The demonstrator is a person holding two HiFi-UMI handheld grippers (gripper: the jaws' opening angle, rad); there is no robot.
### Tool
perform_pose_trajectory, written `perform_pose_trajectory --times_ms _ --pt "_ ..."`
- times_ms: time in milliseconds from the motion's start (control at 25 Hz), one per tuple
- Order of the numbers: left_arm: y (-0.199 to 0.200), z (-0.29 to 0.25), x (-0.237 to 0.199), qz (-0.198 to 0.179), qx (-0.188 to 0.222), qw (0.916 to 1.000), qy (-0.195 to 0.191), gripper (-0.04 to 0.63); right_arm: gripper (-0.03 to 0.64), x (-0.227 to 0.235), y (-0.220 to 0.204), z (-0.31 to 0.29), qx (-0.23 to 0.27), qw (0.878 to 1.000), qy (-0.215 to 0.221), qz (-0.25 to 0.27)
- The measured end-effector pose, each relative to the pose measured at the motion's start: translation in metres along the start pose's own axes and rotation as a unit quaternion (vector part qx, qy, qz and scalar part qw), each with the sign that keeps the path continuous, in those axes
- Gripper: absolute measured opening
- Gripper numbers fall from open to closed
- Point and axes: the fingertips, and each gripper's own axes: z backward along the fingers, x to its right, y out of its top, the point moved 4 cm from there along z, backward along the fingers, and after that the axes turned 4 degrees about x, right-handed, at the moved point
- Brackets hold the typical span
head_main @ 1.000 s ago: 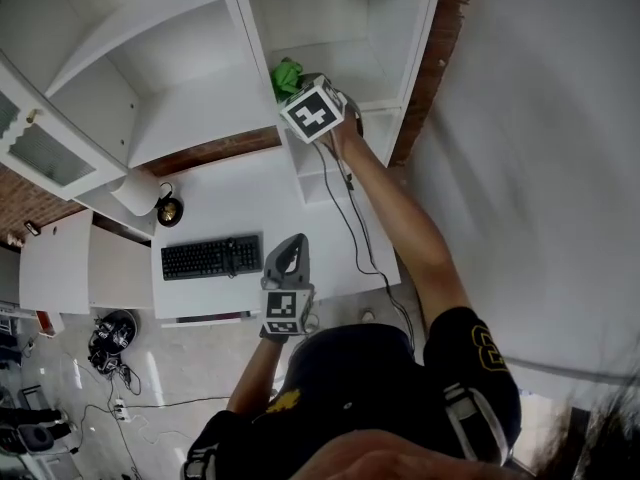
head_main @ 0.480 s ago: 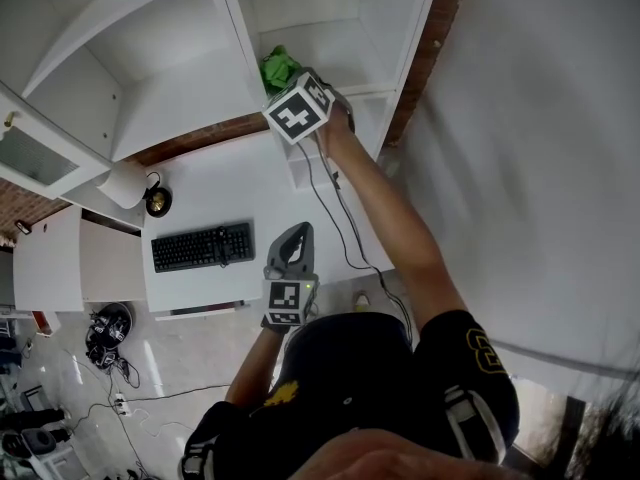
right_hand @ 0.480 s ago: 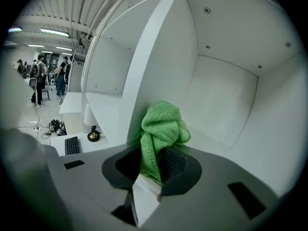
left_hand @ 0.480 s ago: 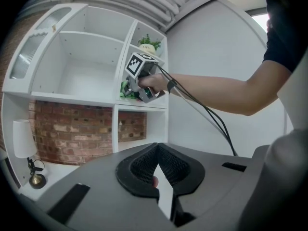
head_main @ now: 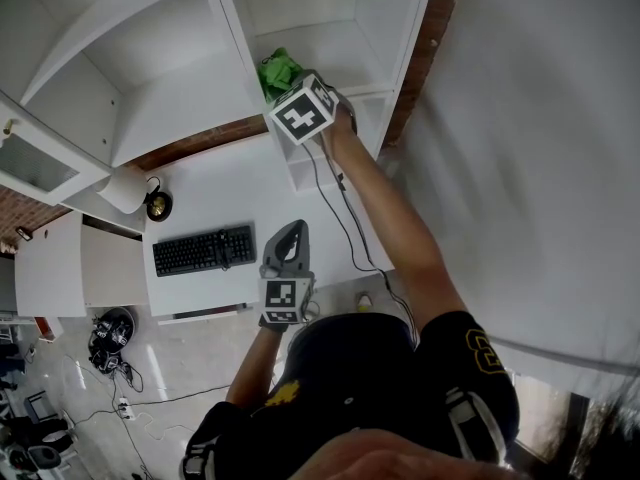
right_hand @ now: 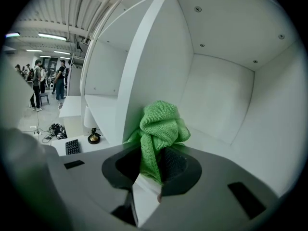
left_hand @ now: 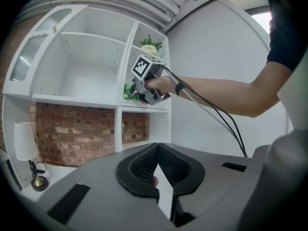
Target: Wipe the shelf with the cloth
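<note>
A bunched green cloth point(head_main: 278, 71) lies at the front left corner of a white shelf compartment point(head_main: 335, 48), against its left wall. My right gripper point(head_main: 290, 90) is raised to that compartment and shut on the cloth. In the right gripper view the cloth point(right_hand: 161, 126) rises from between the jaws of the right gripper point(right_hand: 151, 170), above the shelf board point(right_hand: 219, 141). The left gripper view shows the cloth point(left_hand: 129, 91) on the shelf point(left_hand: 144, 106). My left gripper point(head_main: 289, 236) hangs low over the desk edge, and its jaws point(left_hand: 156, 170) are shut on nothing.
Below the shelves stands a white desk point(head_main: 250, 183) with a black keyboard point(head_main: 204, 250), a small brass lamp point(head_main: 158, 204) and a white shade point(head_main: 124, 190). A cable point(head_main: 345, 223) trails from the right gripper. A potted plant point(left_hand: 150, 44) sits one compartment higher. A white wall point(head_main: 520, 148) is on the right.
The right gripper, with the cloth in it, has shifted slightly left along the shelf. The left gripper has hardly moved.
</note>
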Motion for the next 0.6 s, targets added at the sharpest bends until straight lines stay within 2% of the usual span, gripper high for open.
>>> perform_pose_trajectory --times_ms 600 --pt "0.0 -0.002 0.007 -0.005 -0.002 0.9999 -0.01 0.018 0.083 0.02 -0.012 0.01 -0.007 1.0 -0.011 -0.01"
